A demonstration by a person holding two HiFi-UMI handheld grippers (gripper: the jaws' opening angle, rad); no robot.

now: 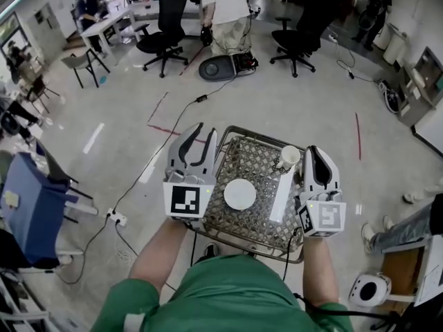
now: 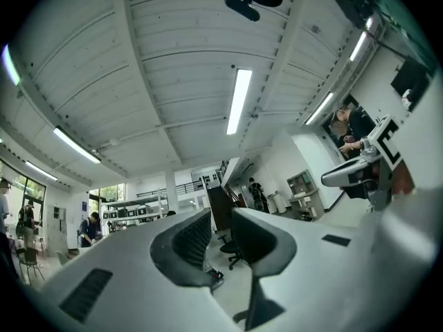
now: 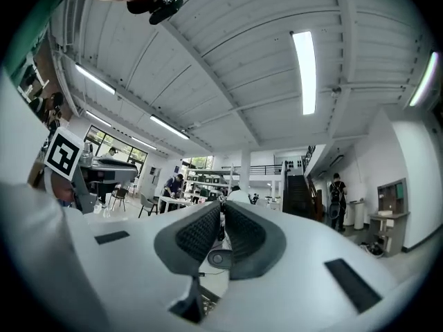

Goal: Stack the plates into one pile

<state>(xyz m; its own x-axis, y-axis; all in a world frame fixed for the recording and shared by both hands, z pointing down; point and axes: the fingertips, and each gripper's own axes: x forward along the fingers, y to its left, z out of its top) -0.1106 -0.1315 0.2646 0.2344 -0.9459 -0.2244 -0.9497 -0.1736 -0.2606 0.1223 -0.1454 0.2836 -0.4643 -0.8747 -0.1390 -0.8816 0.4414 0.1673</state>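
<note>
In the head view a round white plate (image 1: pixel 239 194) lies in the middle of a small table with a patterned mesh top (image 1: pixel 252 163). To its right lie a long white rectangular dish (image 1: pixel 280 198) and a white cup (image 1: pixel 289 158). Both grippers are held high above the table and point forward across the room. My left gripper (image 1: pixel 201 134) (image 2: pixel 221 216) hangs over the table's left edge, open, with nothing between its jaws. My right gripper (image 1: pixel 313 152) (image 3: pixel 223 211) is over the right edge, its pads together and empty. Neither gripper view shows the table.
Black office chairs (image 1: pixel 164 30) and a dark round floor unit (image 1: pixel 216 68) stand farther off. Cables (image 1: pixel 176 126) trail across the floor to a socket strip (image 1: pixel 116 218). A blue seat (image 1: pixel 31 203) stands at the left and a white device (image 1: pixel 370 289) at the lower right. Several people stand around the room.
</note>
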